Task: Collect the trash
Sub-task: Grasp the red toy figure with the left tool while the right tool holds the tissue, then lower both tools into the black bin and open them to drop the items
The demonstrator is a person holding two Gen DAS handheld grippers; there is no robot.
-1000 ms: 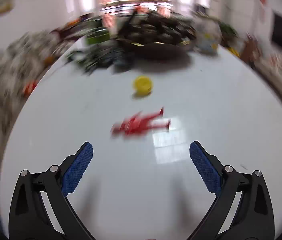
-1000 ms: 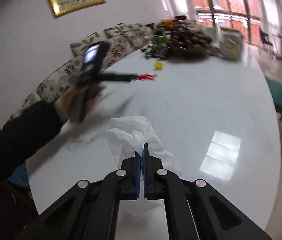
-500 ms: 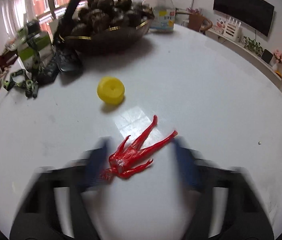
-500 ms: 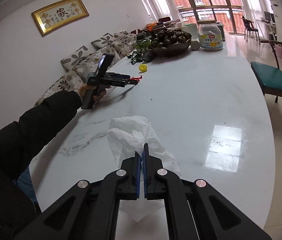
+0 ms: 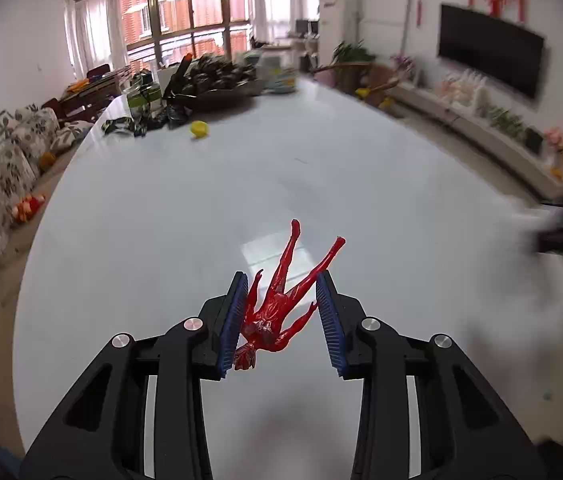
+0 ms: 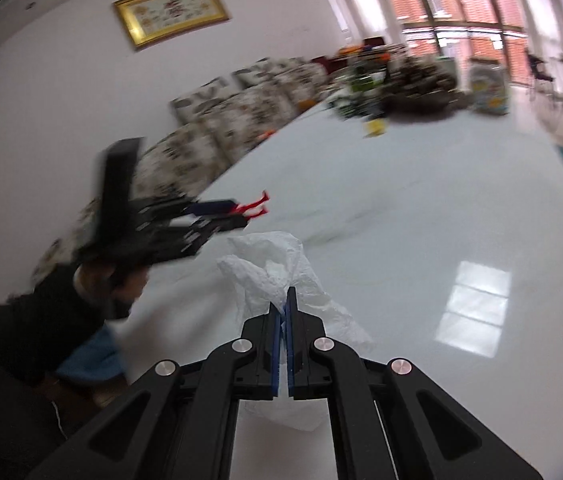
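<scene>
In the left wrist view, I see my left tongs (image 5: 281,312) pinching a red plastic figure (image 5: 277,308) between the blue pads, raised above the white table (image 5: 161,240), with its legs pointing forward past the fingertips and a yellow cap (image 5: 199,129) lying far ahead near a dark bowl (image 5: 217,92). In the right wrist view, my right tongs (image 6: 283,312) are pressed together on a crumpled white plastic bag (image 6: 277,268), and the red figure sits just beyond it, off to the left.
</scene>
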